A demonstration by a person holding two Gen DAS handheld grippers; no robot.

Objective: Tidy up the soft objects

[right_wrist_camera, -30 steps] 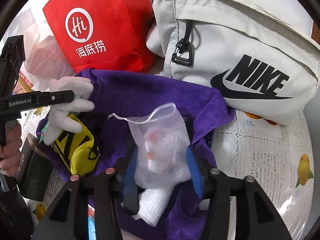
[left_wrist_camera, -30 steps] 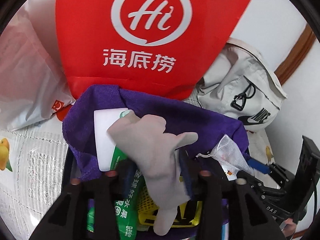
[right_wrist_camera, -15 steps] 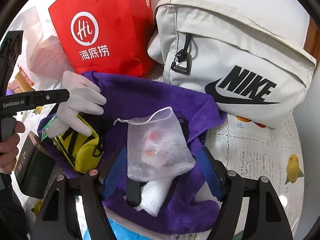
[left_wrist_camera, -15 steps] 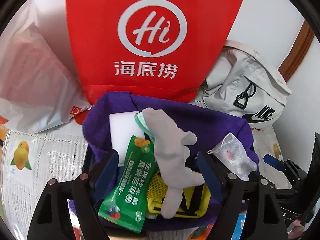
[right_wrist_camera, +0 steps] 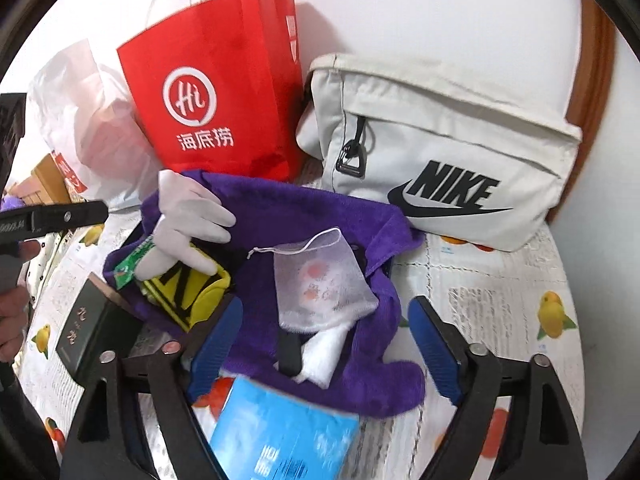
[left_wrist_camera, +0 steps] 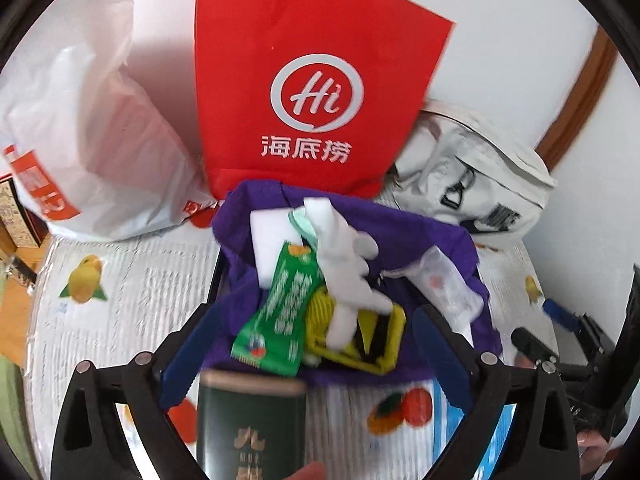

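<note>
A purple towel (left_wrist_camera: 400,236) (right_wrist_camera: 304,216) lines a black bin and holds the soft things. A white glove (left_wrist_camera: 344,264) (right_wrist_camera: 188,216) lies on a yellow pouch (left_wrist_camera: 376,340) (right_wrist_camera: 192,292), next to a green packet (left_wrist_camera: 280,312) and a white sponge (left_wrist_camera: 268,236). A white mesh bag (right_wrist_camera: 320,280) (left_wrist_camera: 448,284) lies at the bin's right side. My left gripper (left_wrist_camera: 316,344) is open and empty, just in front of the bin. My right gripper (right_wrist_camera: 324,344) is open and empty, its fingers on either side of the mesh bag's near end.
A red paper bag (left_wrist_camera: 316,92) (right_wrist_camera: 216,112), a white plastic bag (left_wrist_camera: 88,152) and a cream Nike bag (right_wrist_camera: 444,152) stand behind the bin. A dark green box (left_wrist_camera: 248,428) (right_wrist_camera: 88,328) and a blue pack (right_wrist_camera: 280,436) lie in front on the fruit-print tablecloth (right_wrist_camera: 500,292).
Both grippers opened, let go of the glove and the mesh bag, and drew back from the bin. The glove and mesh bag now rest in the towel.
</note>
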